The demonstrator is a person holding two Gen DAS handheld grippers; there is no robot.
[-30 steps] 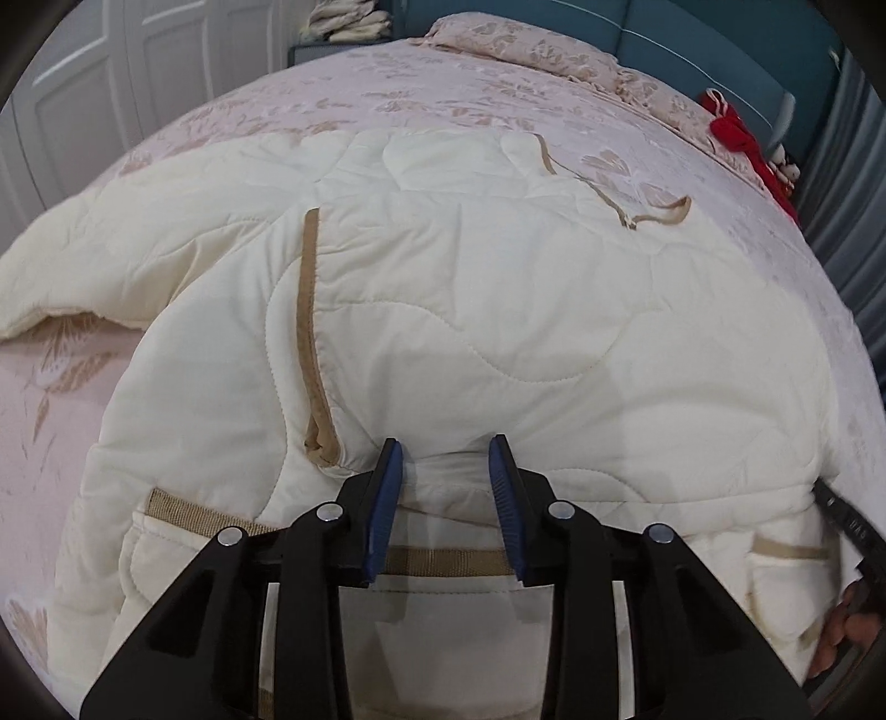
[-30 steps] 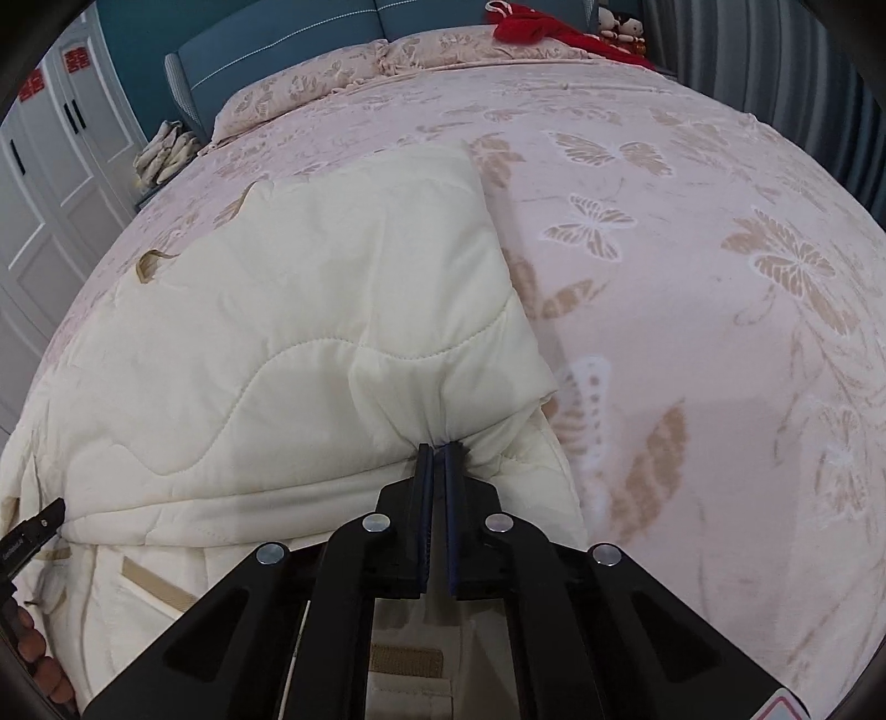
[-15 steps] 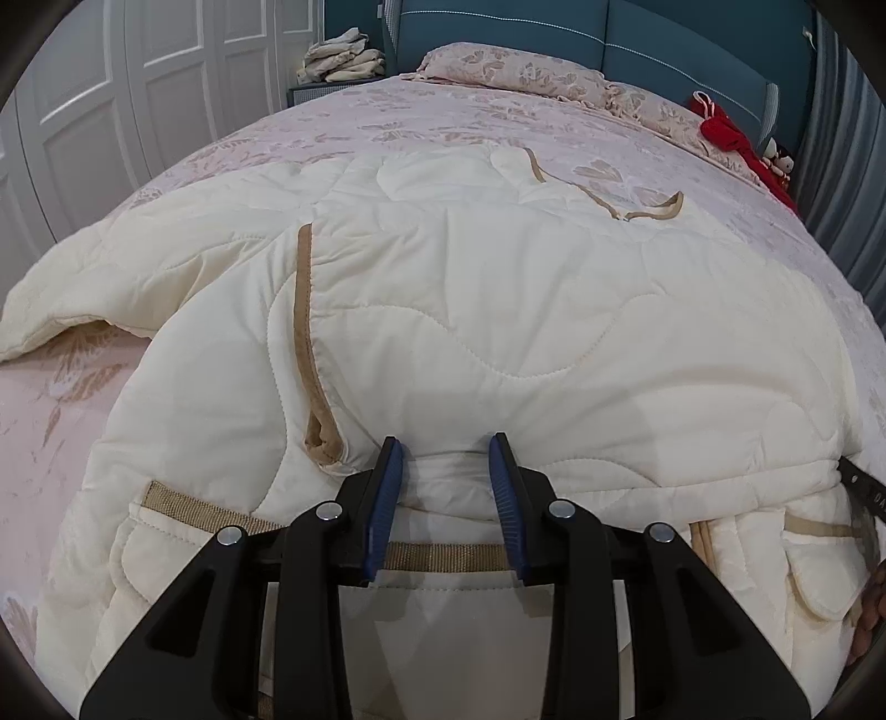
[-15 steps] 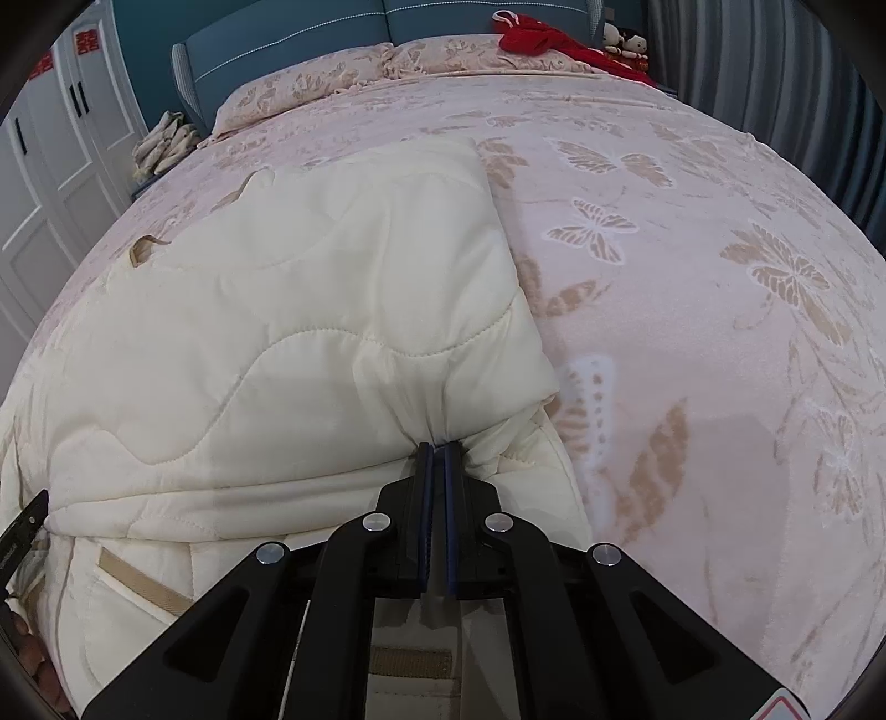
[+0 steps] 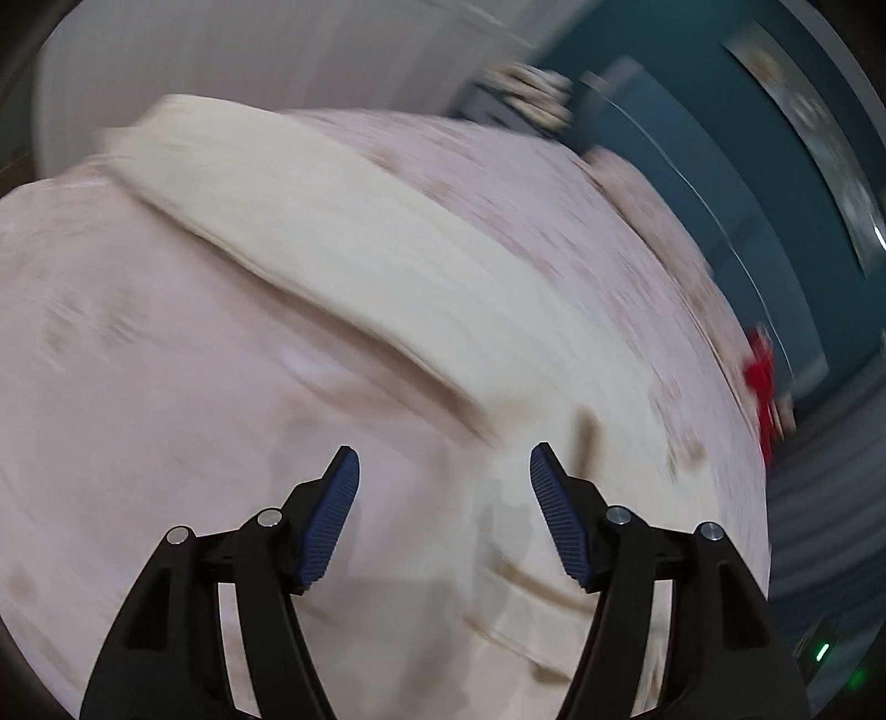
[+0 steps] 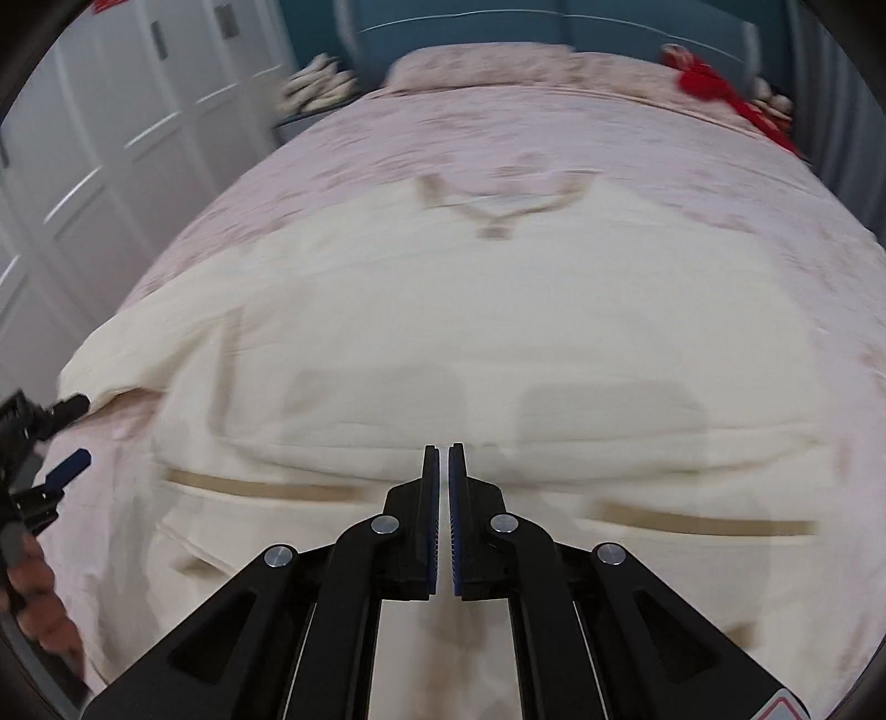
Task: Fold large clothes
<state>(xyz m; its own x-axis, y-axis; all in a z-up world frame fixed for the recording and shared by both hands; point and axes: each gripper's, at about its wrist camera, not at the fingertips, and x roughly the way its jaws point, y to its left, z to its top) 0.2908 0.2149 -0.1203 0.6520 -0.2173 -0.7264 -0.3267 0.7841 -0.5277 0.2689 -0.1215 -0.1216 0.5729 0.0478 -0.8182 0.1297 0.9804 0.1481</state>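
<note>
The cream quilted jacket (image 6: 470, 332) with tan trim lies spread on the bed, collar toward the headboard. My right gripper (image 6: 442, 448) hovers over its lower middle, shut, with no cloth between its pads. The left wrist view is blurred by motion. There my left gripper (image 5: 443, 459) is open and its jaws are still opening, with nothing between them, over the bedspread beside the jacket's edge (image 5: 526, 581). A long cream sleeve (image 5: 360, 221) runs diagonally ahead of it. The left gripper (image 6: 75, 435) also shows at the left edge of the right wrist view, near that sleeve.
A pink floral bedspread (image 6: 692, 144) covers the bed, with pillows (image 6: 482, 66) and a red item (image 6: 714, 83) by the teal headboard (image 6: 470, 27). White wardrobe doors (image 6: 111, 138) stand to the left. A hand (image 6: 39, 609) holds the left gripper.
Both grippers have let go of the jacket and swung quickly to the left. The left one opened wider and rolled; the right one left the fold it pinched and stays shut.
</note>
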